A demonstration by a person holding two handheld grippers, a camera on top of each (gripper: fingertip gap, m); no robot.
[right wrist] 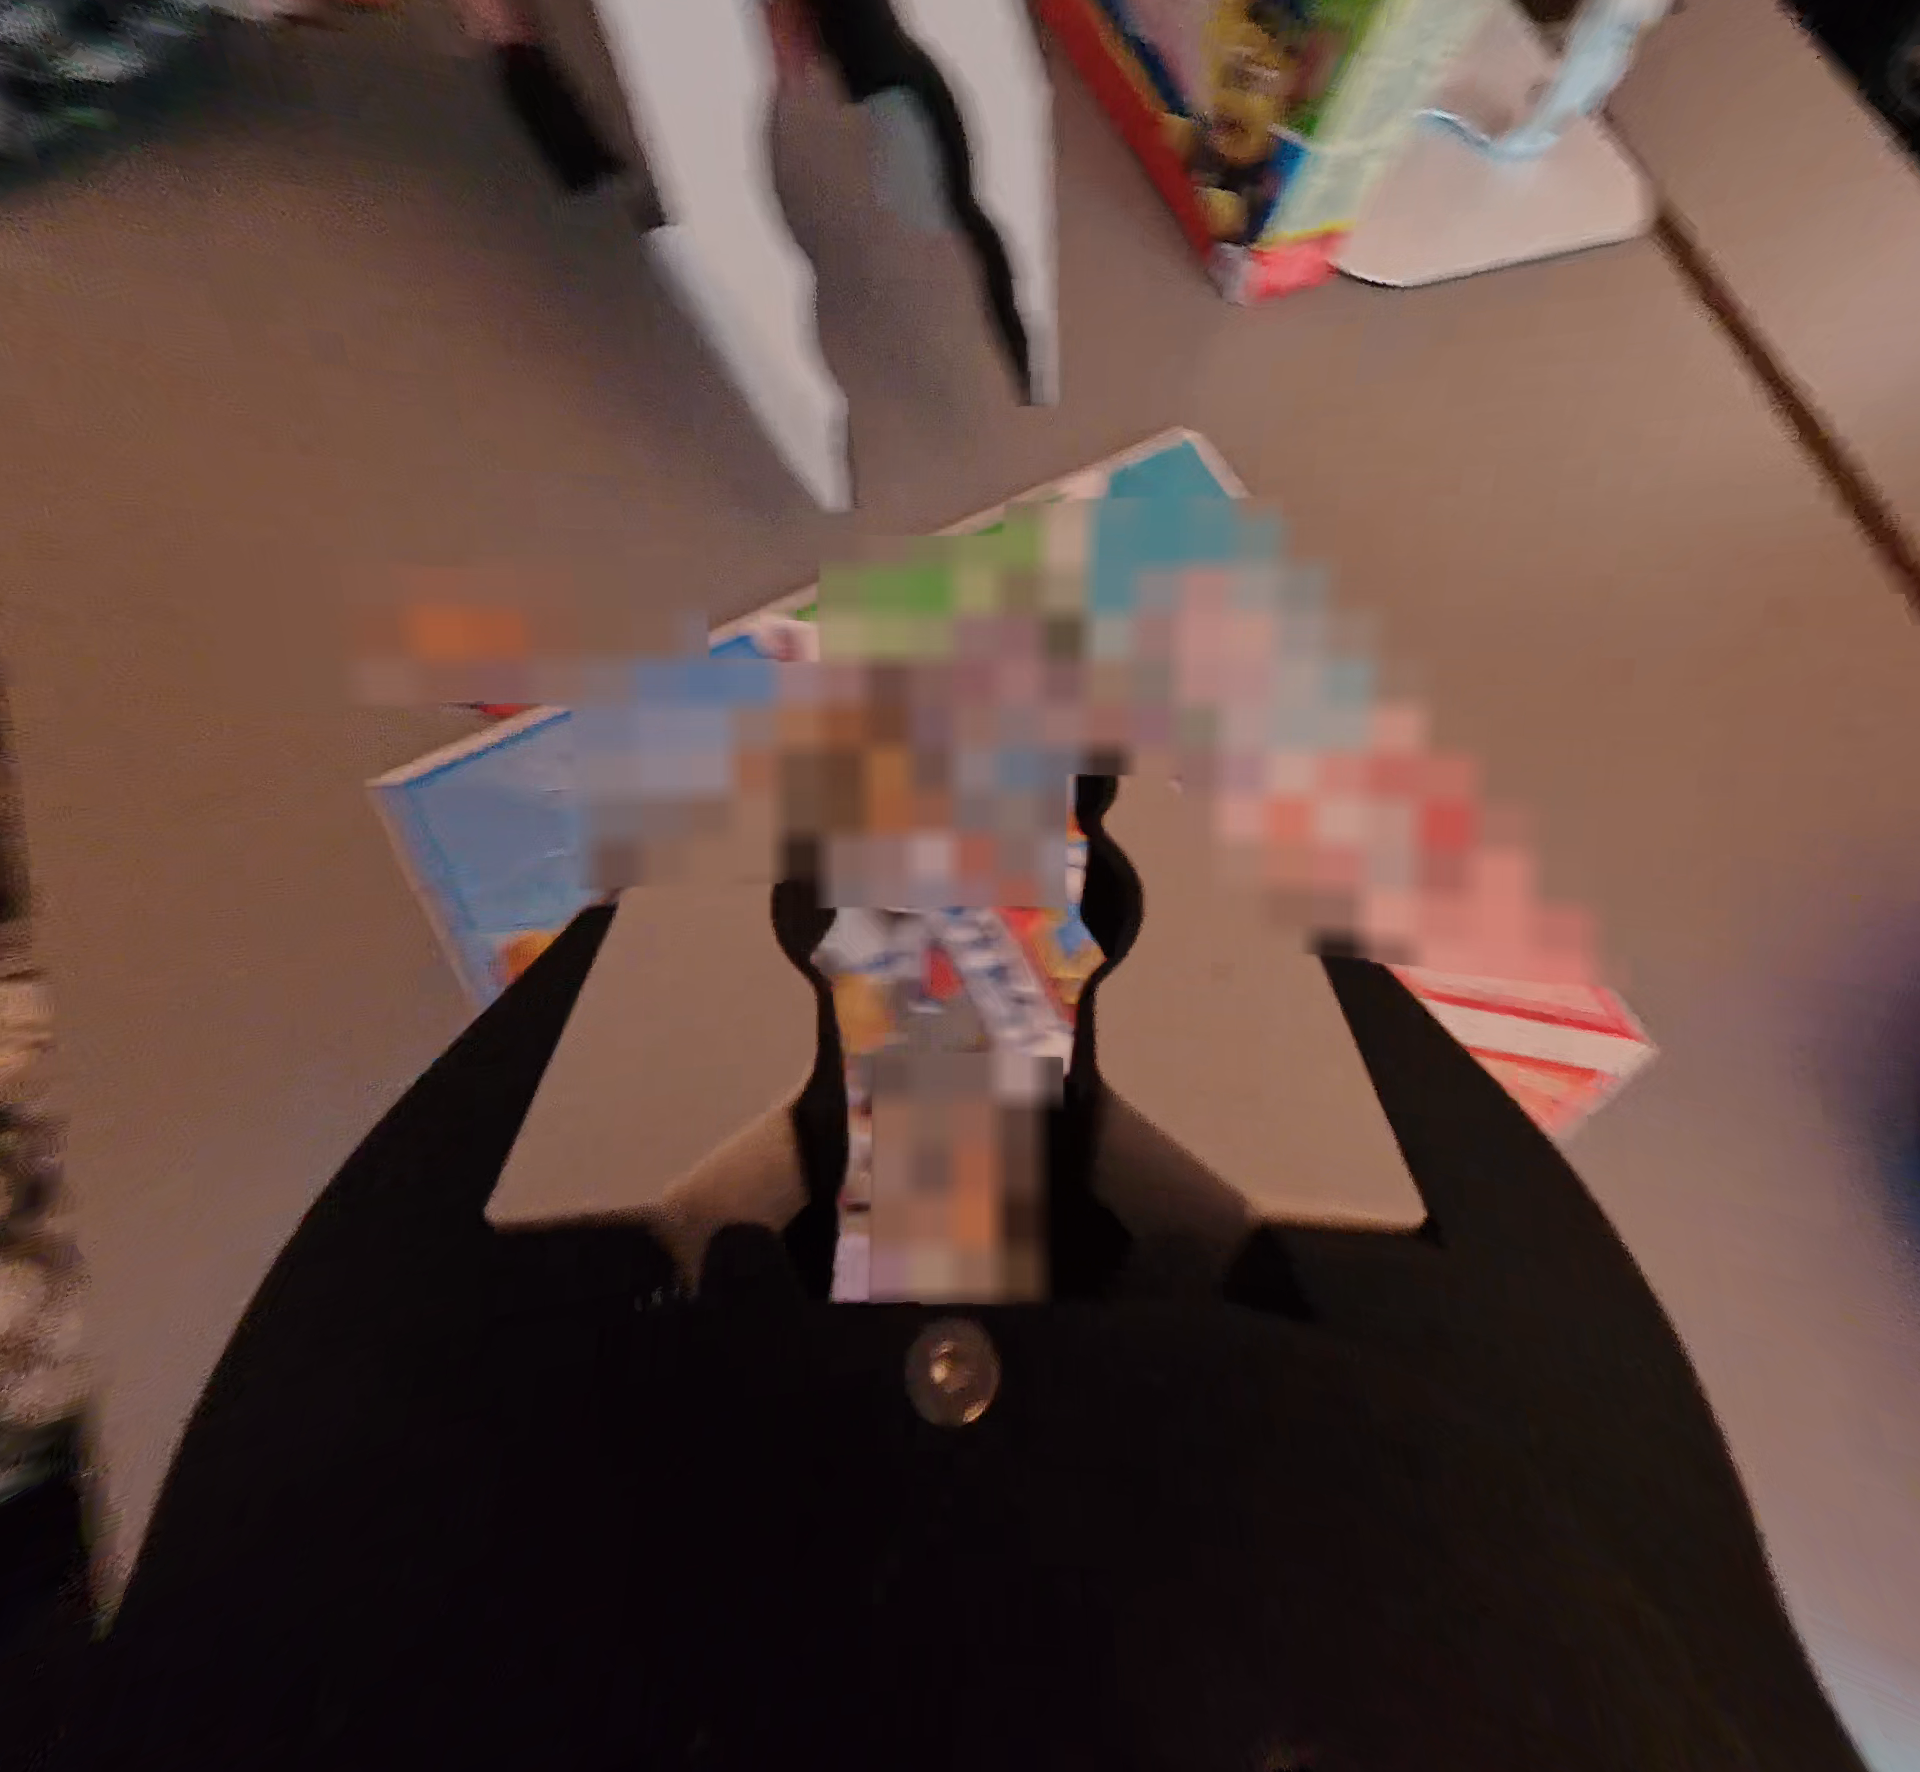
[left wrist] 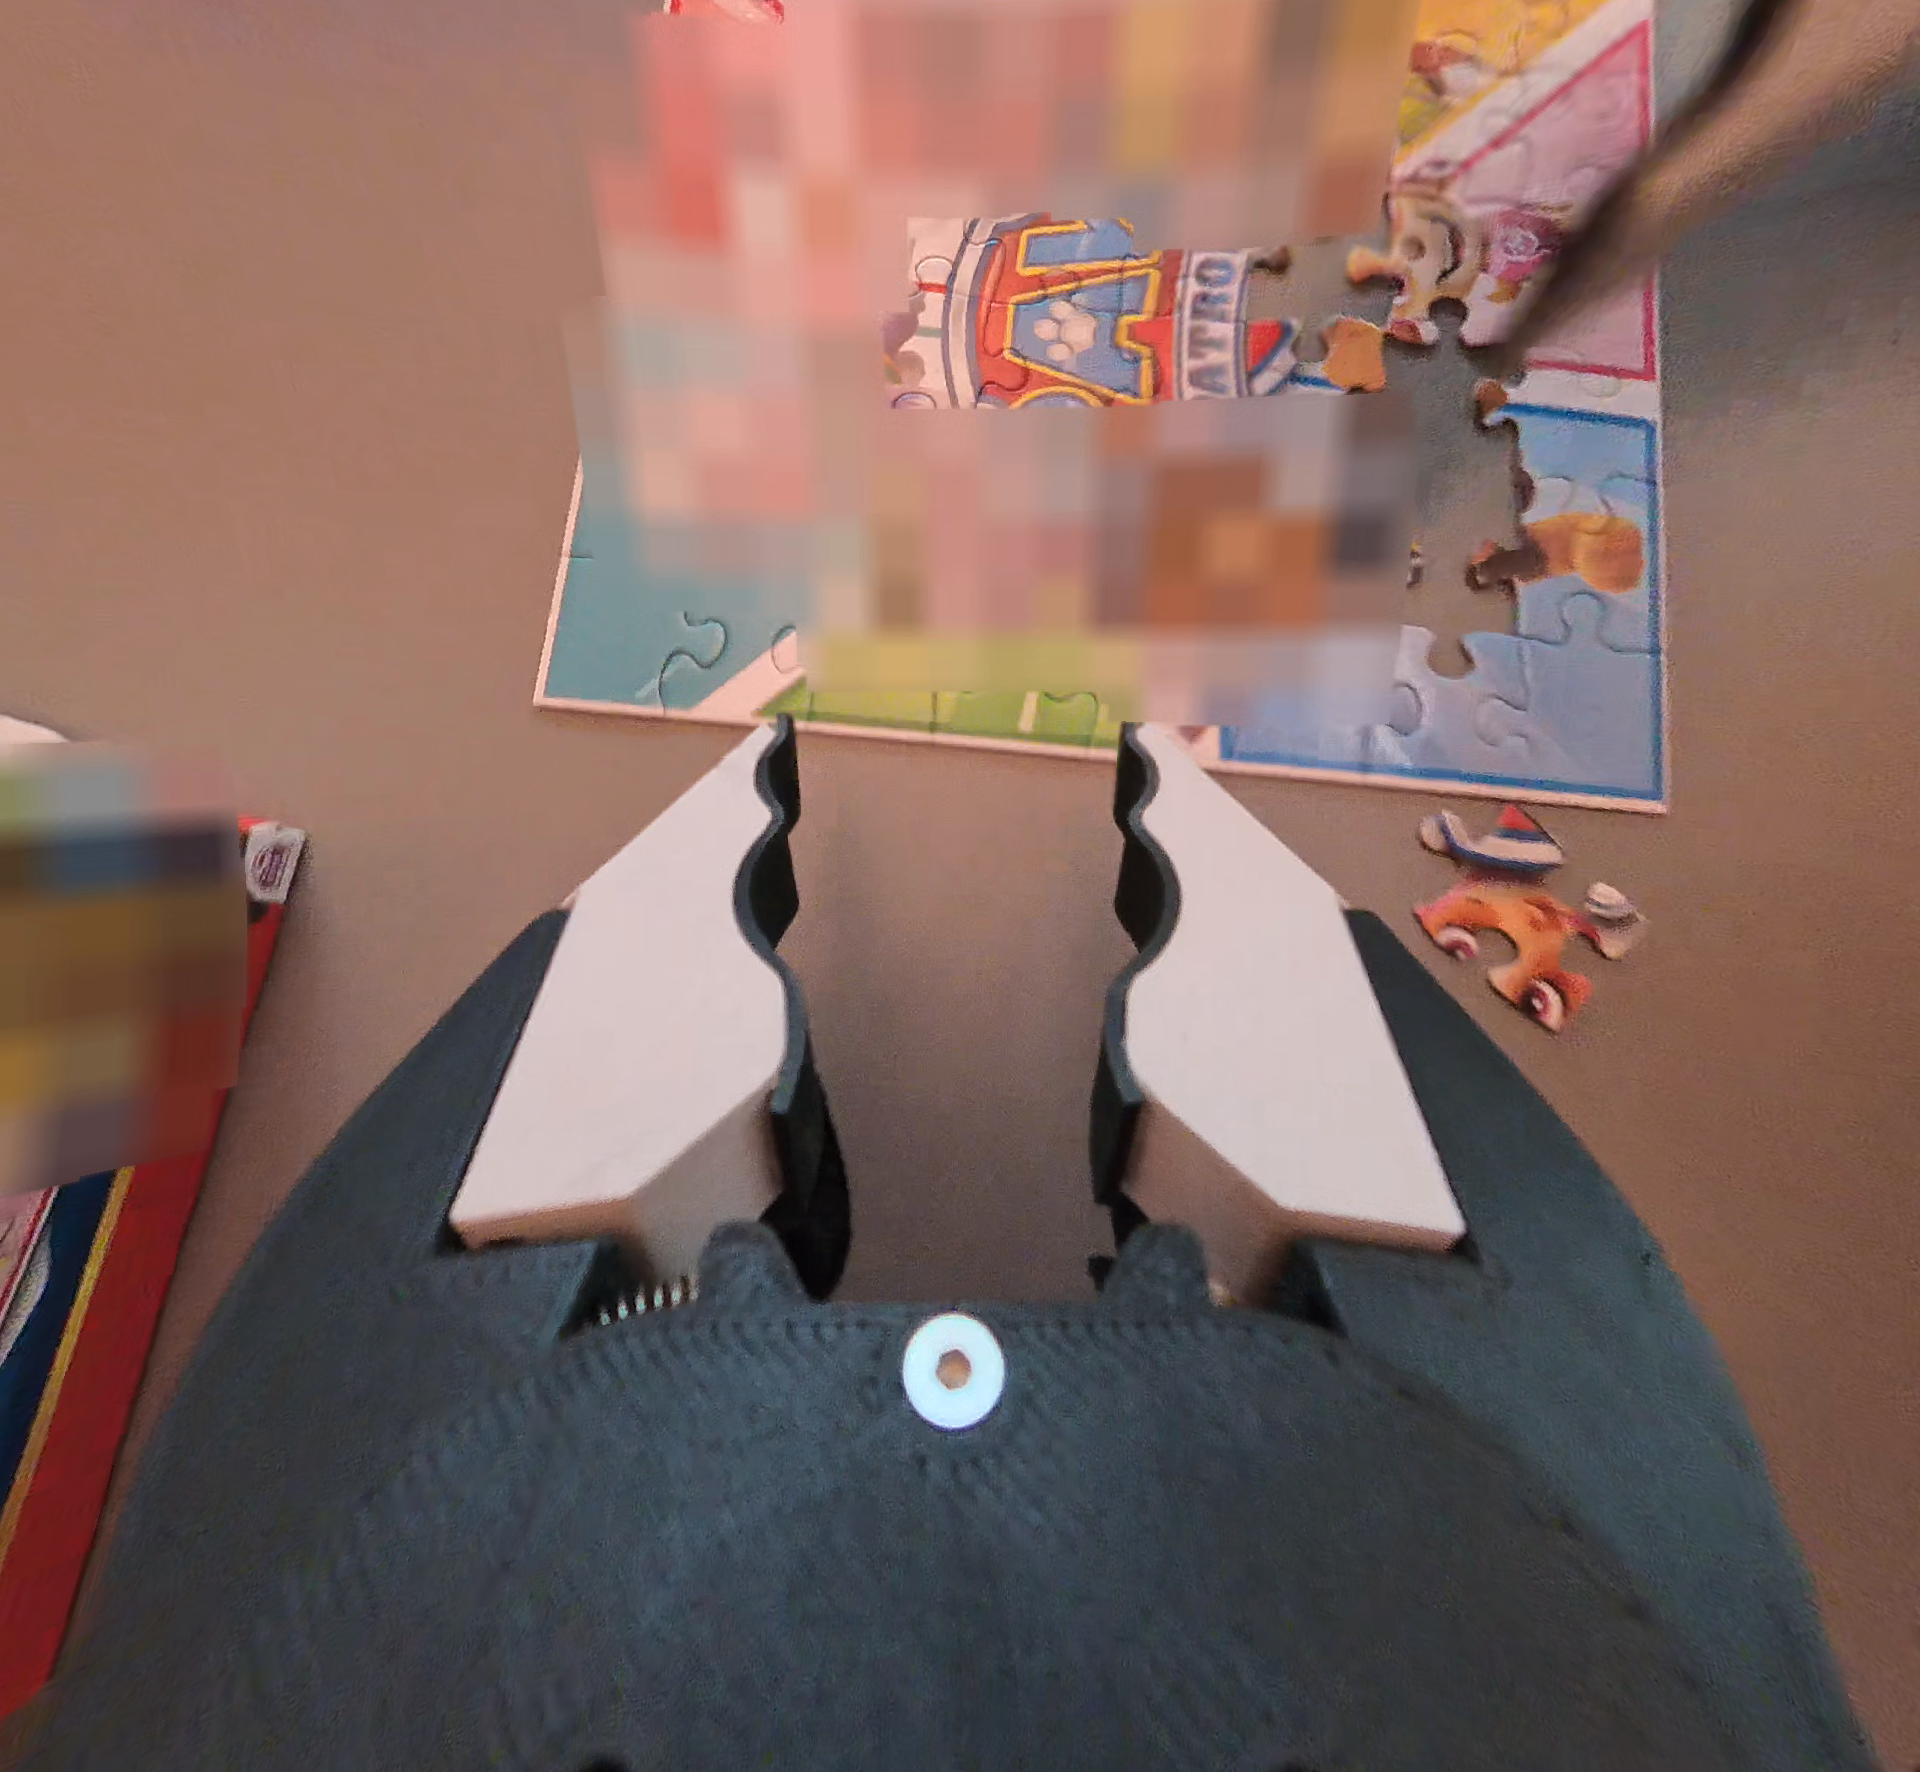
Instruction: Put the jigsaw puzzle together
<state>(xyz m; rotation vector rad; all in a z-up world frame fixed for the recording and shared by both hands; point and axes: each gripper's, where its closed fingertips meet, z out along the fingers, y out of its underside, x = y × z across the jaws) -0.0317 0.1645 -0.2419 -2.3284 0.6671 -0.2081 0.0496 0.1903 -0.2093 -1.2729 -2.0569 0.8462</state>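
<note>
The left gripper (left wrist: 956, 746) hovers with its jaws wide apart and empty, the puzzle (left wrist: 1558, 683) flat on the surface (left wrist: 312, 372) just beyond its tips, two loose pieces (left wrist: 1507, 912) to their right. The right gripper's (right wrist: 951, 849) jaws stand parted above the puzzle's gap; any hold is blurred.

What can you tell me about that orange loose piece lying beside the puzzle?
The orange piece is a flat, cardboard-looking jigsaw piece with knobs and notches, printed in orange with small pink and white marks. It lies picture side up on the grey-brown table, just off the puzzle's near right corner. A smaller red, white and blue piece lies right beside it; whether they touch is unclear. No gripper touches it.
</note>
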